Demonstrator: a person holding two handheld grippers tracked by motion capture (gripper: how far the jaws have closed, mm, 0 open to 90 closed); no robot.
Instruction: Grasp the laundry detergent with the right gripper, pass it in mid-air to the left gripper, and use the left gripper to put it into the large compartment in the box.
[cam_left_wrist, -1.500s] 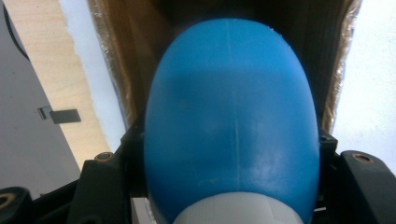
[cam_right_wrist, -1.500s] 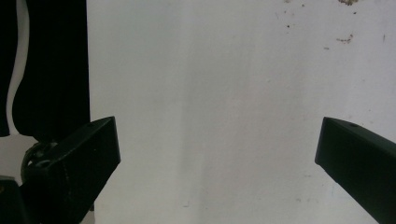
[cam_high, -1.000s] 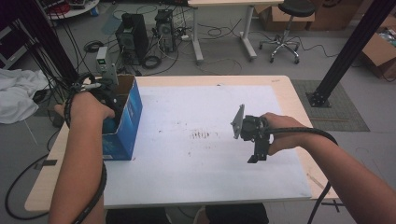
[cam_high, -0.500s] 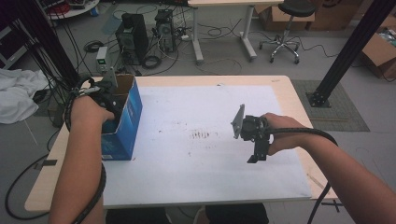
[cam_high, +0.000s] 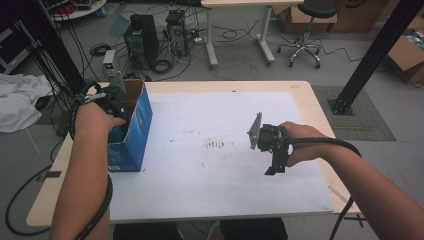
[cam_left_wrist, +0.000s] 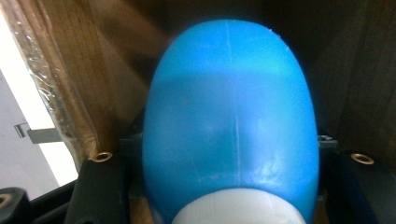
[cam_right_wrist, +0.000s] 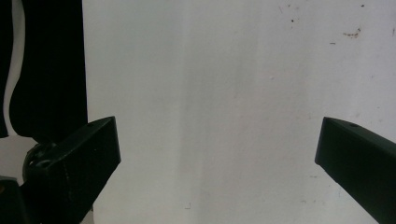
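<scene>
Blue bottle (cam_left_wrist: 231, 126) inside the box (cam_high: 135, 131), between the left gripper's (cam_high: 111, 101) jaws.
Whether clamped, I cannot tell; right gripper (cam_right_wrist: 217, 154) apart over the desk (cam_high: 210, 180).

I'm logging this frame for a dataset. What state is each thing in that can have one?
Blue cardboard box: upright on the table, top open.
Blue bottle: inside the box, white cap toward the camera, between the left jaws.
Left gripper: reaching into the box, shut on the bottle.
Right gripper: jaws wide apart, empty, over the white table cover.
</scene>
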